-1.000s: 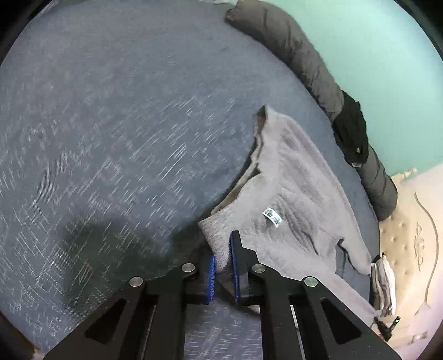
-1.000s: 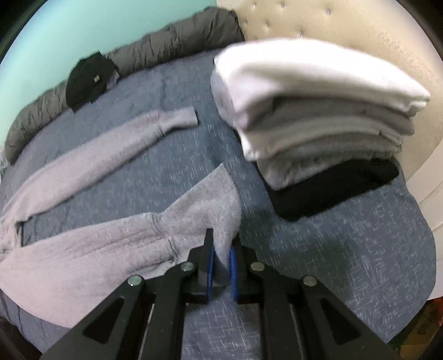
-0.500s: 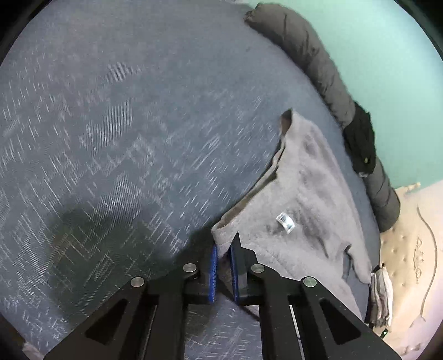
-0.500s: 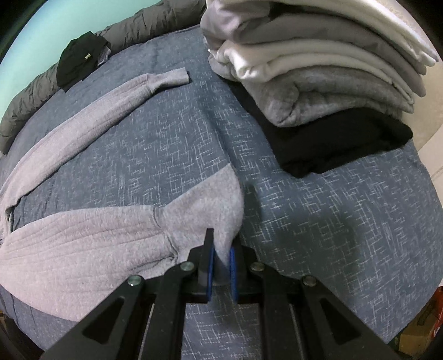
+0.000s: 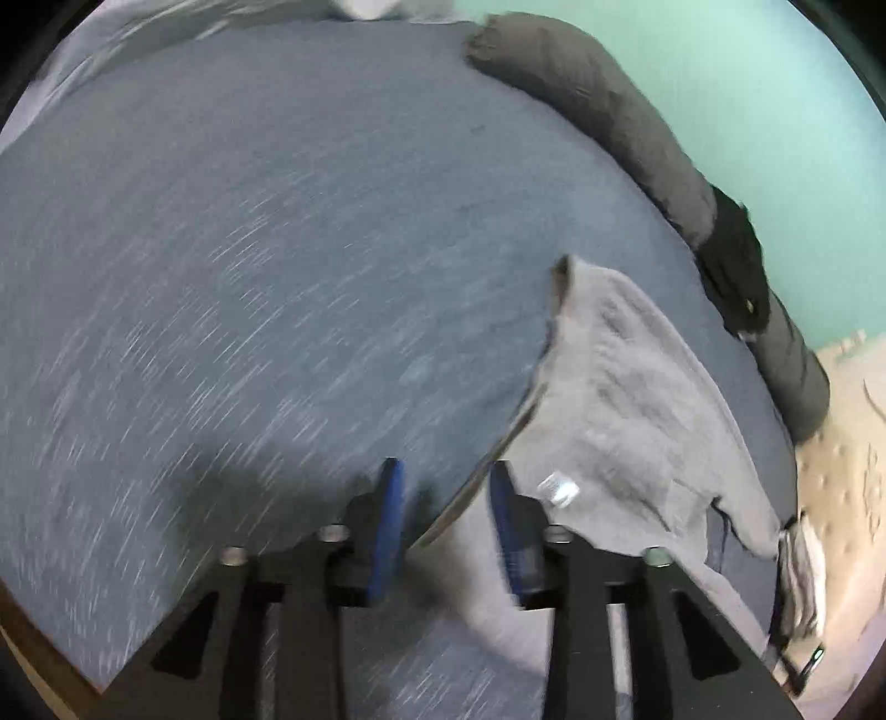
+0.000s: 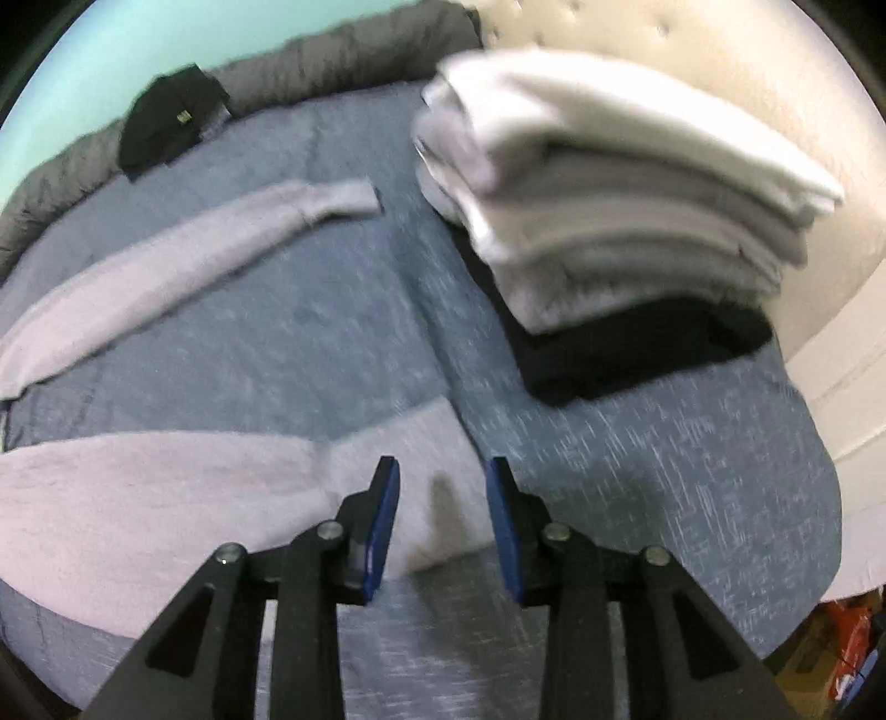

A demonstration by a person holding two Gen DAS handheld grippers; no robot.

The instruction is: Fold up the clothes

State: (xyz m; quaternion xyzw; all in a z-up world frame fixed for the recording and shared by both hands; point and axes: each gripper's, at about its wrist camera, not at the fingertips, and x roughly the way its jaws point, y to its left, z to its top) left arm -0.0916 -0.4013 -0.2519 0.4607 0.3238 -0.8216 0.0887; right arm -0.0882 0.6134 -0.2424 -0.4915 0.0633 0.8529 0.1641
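Note:
A grey sweatshirt (image 5: pixel 626 399) lies spread on the blue bedspread (image 5: pixel 249 277), a white tag showing on it. My left gripper (image 5: pixel 446 476) stands open just above its near edge, fabric lying loose below the jaws. In the right wrist view, the same sweatshirt (image 6: pixel 166 498) lies flat, one sleeve (image 6: pixel 183 243) stretched toward the far side and the near cuff (image 6: pixel 426 443) below my right gripper (image 6: pixel 443 476), which is open with nothing held.
A stack of folded clothes (image 6: pixel 609 194), white and grey over black, sits at the right by the padded headboard (image 6: pixel 692 50). A dark grey bolster (image 5: pixel 626 122) with a black garment (image 5: pixel 736 266) on it runs along the teal wall. The bed's edge is near my right gripper.
Both grippers were shut on the sweatshirt and have opened, letting it drop onto the bed. Both views are blurred by motion.

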